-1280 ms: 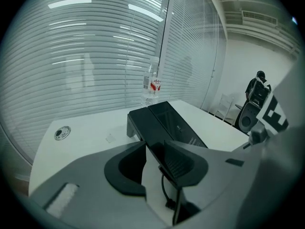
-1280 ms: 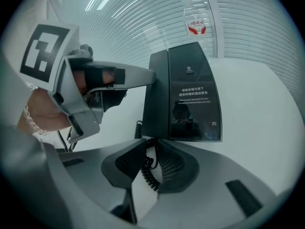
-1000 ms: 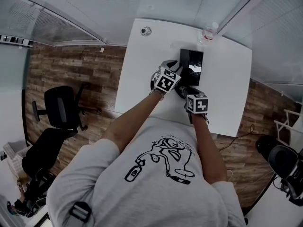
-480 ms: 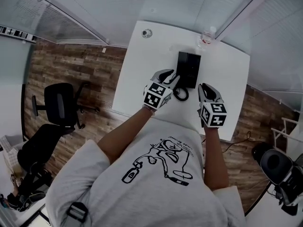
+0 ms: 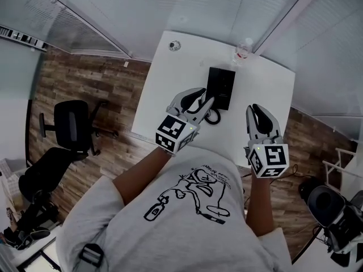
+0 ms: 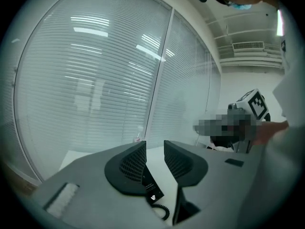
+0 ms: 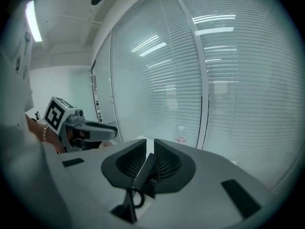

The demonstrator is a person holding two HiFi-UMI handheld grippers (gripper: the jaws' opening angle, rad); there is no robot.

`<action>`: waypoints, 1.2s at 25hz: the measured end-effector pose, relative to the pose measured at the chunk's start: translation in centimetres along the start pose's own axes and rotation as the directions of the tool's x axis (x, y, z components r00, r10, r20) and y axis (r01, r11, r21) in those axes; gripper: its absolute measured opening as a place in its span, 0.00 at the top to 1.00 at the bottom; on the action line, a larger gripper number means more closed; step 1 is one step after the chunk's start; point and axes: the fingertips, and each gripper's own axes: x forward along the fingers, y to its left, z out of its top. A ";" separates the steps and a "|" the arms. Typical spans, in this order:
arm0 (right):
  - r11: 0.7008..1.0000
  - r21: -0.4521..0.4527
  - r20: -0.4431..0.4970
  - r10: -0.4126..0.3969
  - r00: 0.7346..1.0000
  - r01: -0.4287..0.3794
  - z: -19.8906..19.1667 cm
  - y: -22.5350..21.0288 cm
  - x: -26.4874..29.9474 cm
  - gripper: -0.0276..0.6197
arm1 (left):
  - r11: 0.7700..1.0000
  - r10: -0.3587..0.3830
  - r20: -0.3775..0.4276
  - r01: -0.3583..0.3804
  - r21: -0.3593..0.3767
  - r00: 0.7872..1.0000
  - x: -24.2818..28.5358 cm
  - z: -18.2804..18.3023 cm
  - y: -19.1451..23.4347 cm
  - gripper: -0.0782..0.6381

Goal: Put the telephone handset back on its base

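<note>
Looking down at a wood-plank floor [image 5: 91, 89], with blind-covered glass walls [image 5: 170, 4] along the far side. White table [image 5: 170, 95] set into the corner against those walls. Black office chair [image 5: 74, 126] out on the floor to the left, well apart from the table. Grey printed T-shirt [image 5: 187, 208] and both forearms filling the lower frame.

Left gripper [image 5: 203, 98] held over the table's near-middle, just left of the black telephone [image 5: 221, 78], tips near the coiled cord [image 5: 213, 117]. Jaws a narrow gap apart, gripping nothing; phone visible only beyond the gap. Right gripper [image 5: 258, 111] held to the right of the phone and clear of it, over the table's right part. Jaws all but closed, nothing pinched between the pads; phone likewise only seen past them.

Telephone lying flat on the table, centre-far, between the two grippers and touched by neither. Handset [image 5: 214, 89] resting on the base [image 5: 228, 89]; from above, reads as one black block, edges hard to separate. Cord looped on the tabletop at the phone's near end. Clear bottle [image 5: 243, 50] standing at the far edge beyond the phone. Small round fitting [image 5: 174, 45] near the far-left corner, type unclear.
</note>
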 end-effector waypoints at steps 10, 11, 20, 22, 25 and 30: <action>0.998 -0.051 0.118 0.026 0.993 -0.021 7.3 2.0 -6.6 0.89 | 0.997 -0.015 0.147 0.004 0.074 0.989 -4.5 7.8 -4.7 0.73; 0.998 -0.061 0.127 0.028 0.991 -0.020 7.8 2.2 -7.2 0.89 | 0.997 -0.017 0.166 0.004 0.076 0.986 -5.0 8.5 -5.3 0.73; 0.997 -0.074 0.153 0.035 0.988 -0.024 9.2 2.5 -9.3 0.89 | 0.997 -0.032 0.198 0.017 0.076 0.980 -6.0 9.4 -8.2 0.73; 0.997 -0.074 0.157 0.032 0.987 -0.021 9.3 2.5 -9.4 0.89 | 0.997 -0.030 0.201 0.015 0.075 0.979 -6.2 9.5 -8.2 0.73; 0.997 -0.073 0.157 0.036 0.987 -0.025 9.5 2.7 -9.6 0.89 | 0.996 -0.028 0.201 0.011 0.084 0.979 -6.4 9.7 -8.1 0.73; 0.997 -0.062 0.157 0.043 0.987 -0.034 9.4 2.8 -9.3 0.89 | 0.997 -0.024 0.192 0.009 0.080 0.981 -6.3 9.3 -8.0 0.73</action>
